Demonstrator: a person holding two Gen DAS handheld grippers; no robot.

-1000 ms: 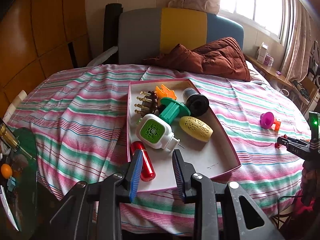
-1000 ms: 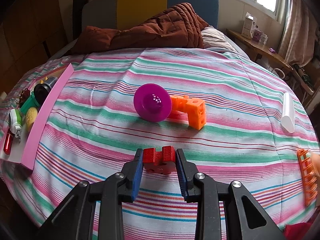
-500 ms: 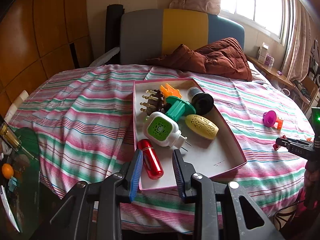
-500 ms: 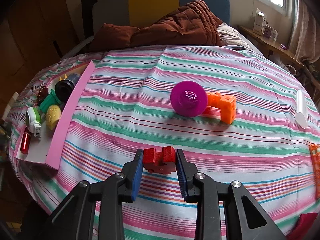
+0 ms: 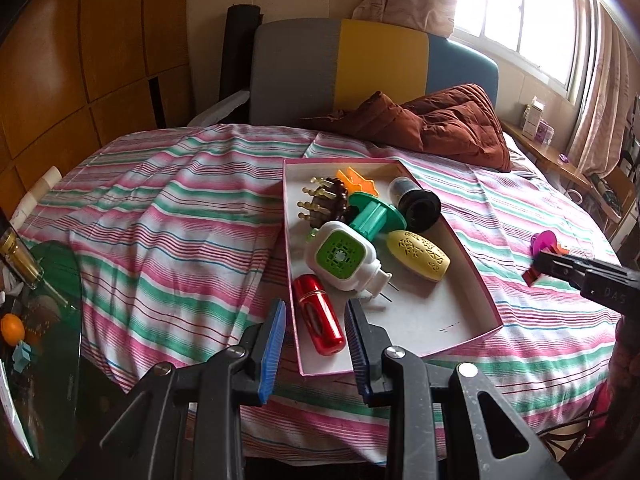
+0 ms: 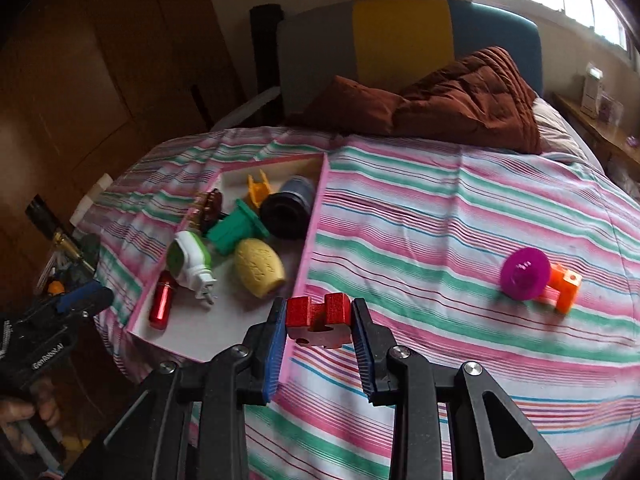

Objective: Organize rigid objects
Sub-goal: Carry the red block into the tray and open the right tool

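My right gripper (image 6: 319, 322) is shut on a red block (image 6: 318, 320) and holds it in the air over the right rim of the pink tray (image 6: 310, 240). The tray (image 5: 476, 276) lies on the striped bed and holds a red cylinder (image 5: 319, 320), a white and green plug-in device (image 5: 340, 256), a yellow oval case (image 5: 418, 254), a green spool (image 5: 374, 216), a black cylinder (image 5: 418, 204), a brown comb and an orange piece. My left gripper (image 5: 316, 344) is open and empty, hovering at the tray's near end over the red cylinder. The right gripper shows at the right of the left wrist view (image 5: 588, 276).
A purple disc (image 6: 525, 268) and an orange block (image 6: 564, 288) lie on the bedspread right of the tray. A brown quilt (image 5: 432, 124) is bunched at the headboard. A glass side table (image 5: 44, 300) with clutter stands left of the bed.
My right gripper has carried the red block up and left, from near the purple disc to the tray's right rim. The left gripper has barely moved.
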